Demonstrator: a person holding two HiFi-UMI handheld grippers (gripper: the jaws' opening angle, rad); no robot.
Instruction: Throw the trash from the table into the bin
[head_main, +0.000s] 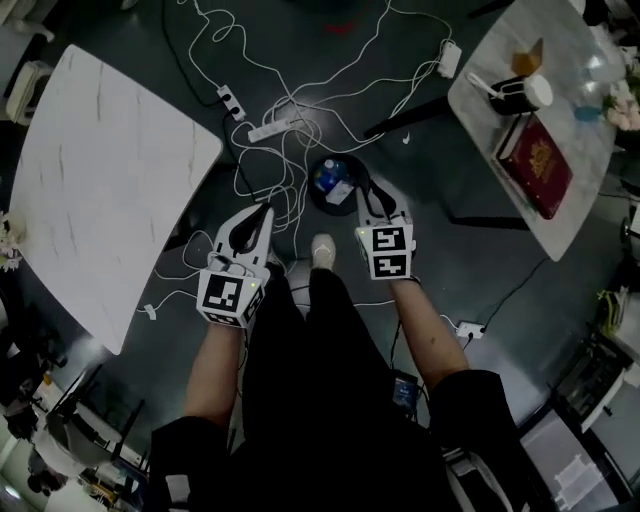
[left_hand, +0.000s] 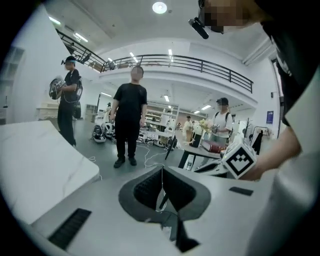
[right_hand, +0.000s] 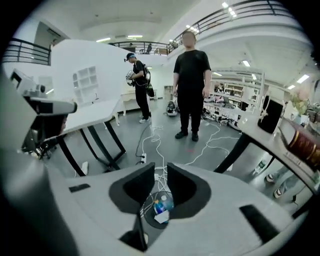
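Head view puts my two arms closest, each ending in a marker cube, with the left hand-held gripper and the right hand-held gripper both pointing away from me over the dark floor. From up here I cannot read the jaws, so I go to the gripper views. The left gripper view has the left hand-held gripper with its pads closed tip to tip and nothing caught in them. It also catches the right one's marker cube off to the side, which the right gripper view cannot see. The right gripper view shows the right hand-held gripper with a narrow slot between the pads and nothing gripped. Through that slot I look down at the bin, with a blue bottle and a white scrap lying inside. The head view confirms it: the round black bin sits on the floor just beyond the right jaws, bottle in it, among tangled white cables and a power strip. Farther out, a bare white bench lies to the left. To the right a second bench carries a red book and a black cup. Only the gripper views show the person in black standing across the hall.
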